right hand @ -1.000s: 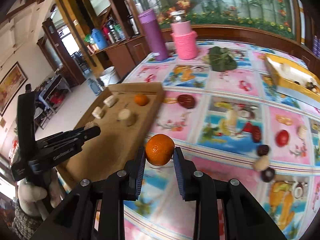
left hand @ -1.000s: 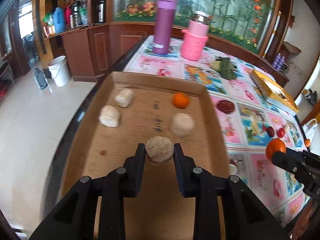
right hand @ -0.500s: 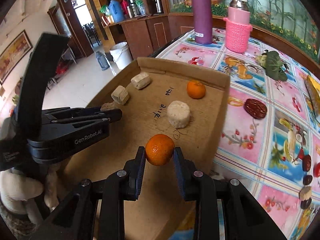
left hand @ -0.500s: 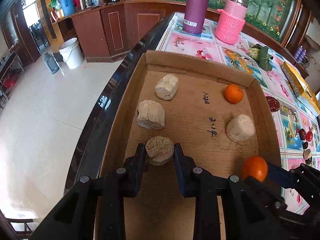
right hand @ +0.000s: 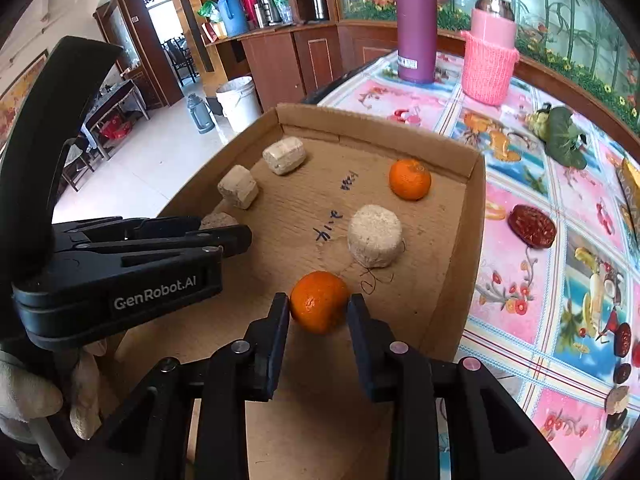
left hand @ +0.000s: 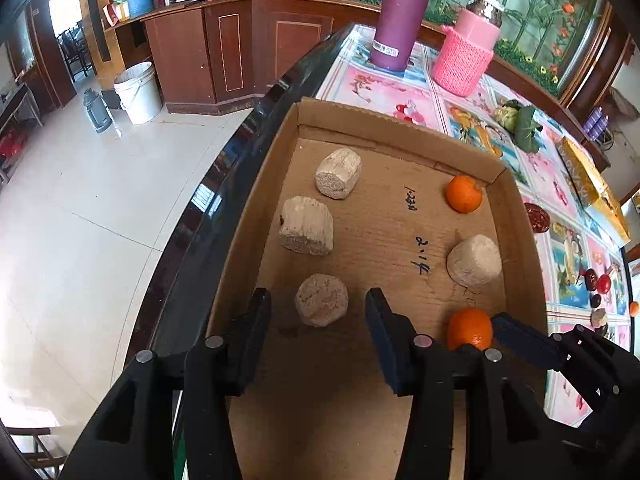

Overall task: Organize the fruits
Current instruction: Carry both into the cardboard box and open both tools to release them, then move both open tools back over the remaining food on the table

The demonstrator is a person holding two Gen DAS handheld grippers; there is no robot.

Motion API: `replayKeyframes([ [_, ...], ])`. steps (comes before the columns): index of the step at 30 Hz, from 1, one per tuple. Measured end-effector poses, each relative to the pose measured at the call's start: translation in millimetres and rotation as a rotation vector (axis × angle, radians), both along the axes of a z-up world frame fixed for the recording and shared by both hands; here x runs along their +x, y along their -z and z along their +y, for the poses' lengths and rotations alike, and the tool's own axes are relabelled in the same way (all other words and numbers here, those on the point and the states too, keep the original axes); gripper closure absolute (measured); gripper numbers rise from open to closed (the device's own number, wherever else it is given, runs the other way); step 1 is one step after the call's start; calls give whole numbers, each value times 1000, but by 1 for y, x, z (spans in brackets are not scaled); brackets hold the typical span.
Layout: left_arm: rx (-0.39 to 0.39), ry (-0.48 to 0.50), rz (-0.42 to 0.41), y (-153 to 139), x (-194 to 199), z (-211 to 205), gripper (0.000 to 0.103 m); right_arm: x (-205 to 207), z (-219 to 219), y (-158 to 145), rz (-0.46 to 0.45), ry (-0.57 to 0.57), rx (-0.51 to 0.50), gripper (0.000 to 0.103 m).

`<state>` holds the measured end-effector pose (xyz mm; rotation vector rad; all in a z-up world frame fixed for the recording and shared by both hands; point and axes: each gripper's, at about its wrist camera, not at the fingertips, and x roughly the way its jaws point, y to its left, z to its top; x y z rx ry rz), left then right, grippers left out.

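Note:
A cardboard tray (left hand: 404,132) (right hand: 468,248) lies at the table's left edge. My left gripper (left hand: 318,306) is open; a round beige piece (left hand: 322,305) lies on the tray floor between its fingers, touching neither. Two more beige pieces (left hand: 306,226) (left hand: 338,173) lie further along the left side, another (left hand: 475,261) (right hand: 375,235) on the right. My right gripper (right hand: 319,306) is shut on an orange (right hand: 319,301) (left hand: 469,328) low over the tray's right side. A second orange (left hand: 464,194) (right hand: 410,179) sits in the far right corner.
A purple bottle (left hand: 404,12) and a pink-sleeved jar (left hand: 468,56) stand beyond the tray. A dark red fruit (right hand: 532,226), small fruits (right hand: 622,356) and a green leafy thing (right hand: 564,132) lie on the patterned cloth at right. The floor drops off left of the tray.
My left gripper has opened and let the round beige piece down onto the tray. My right gripper has carried the orange from over the table into the tray, lower and nearer the floor.

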<state>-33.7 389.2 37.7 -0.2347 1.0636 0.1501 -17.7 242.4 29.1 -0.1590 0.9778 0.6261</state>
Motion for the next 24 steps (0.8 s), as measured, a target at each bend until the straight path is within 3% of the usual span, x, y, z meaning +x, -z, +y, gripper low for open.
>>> replayKeyframes([
  [3,-36,-31,-40,-13,-12,7,50,-6,-6,-12,-30,7,30,51],
  [6,-62,-76,-112,-34,-33,15,45,-14,-22,-27,-74,32,67,43],
  [13,-106,-136,-262,-66,-87,1,33,-31,-93,-42,-94,184,169,38],
  [18,-104,-110,-287,-64,-107,-39,23,-49,-145,-39,-72,296,228,37],
  [24,-132,-1,-236,-52,-107,-96,23,-69,-196,-33,-64,382,272,36],
])
